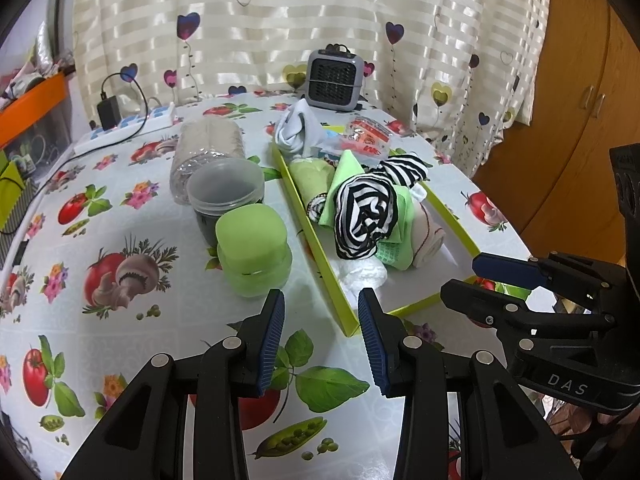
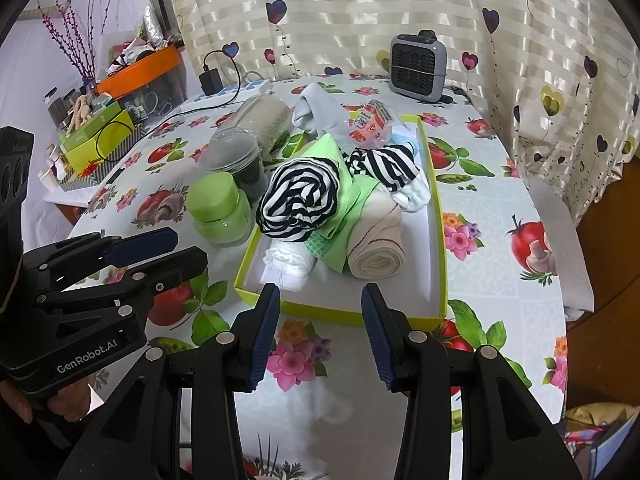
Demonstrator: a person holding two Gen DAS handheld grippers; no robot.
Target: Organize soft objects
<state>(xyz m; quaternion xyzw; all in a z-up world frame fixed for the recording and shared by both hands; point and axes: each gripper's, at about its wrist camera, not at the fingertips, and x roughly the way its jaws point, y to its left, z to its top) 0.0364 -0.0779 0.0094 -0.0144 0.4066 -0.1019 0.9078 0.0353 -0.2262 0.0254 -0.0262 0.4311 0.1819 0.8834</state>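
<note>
Both tools hover empty above the tabletop (image 2: 500, 240), just short of the lime-edged tray (image 2: 438, 216). The left hand-held gripper (image 1: 321, 340) has its fingers spread apart, holding nothing; the right hand-held gripper (image 2: 320, 334) is likewise spread and empty. Inside the tray lie a black-and-white striped cloth bundle (image 2: 300, 200), a green cloth (image 2: 352, 208), a rolled cream bandage (image 2: 378, 246) and a white crumpled cloth (image 2: 288, 262). A green-lidded jar (image 1: 254, 250) stands just beside the tray's left wall.

On the desk's fruit-printed plastic cloth (image 1: 120, 352) a green-lidded squat jar (image 1: 253, 251) touches a clear plastic tub (image 1: 225, 196), grey boxy fan heater (image 2: 418, 67) at the heart-patterned curtain (image 2: 360, 12).
</note>
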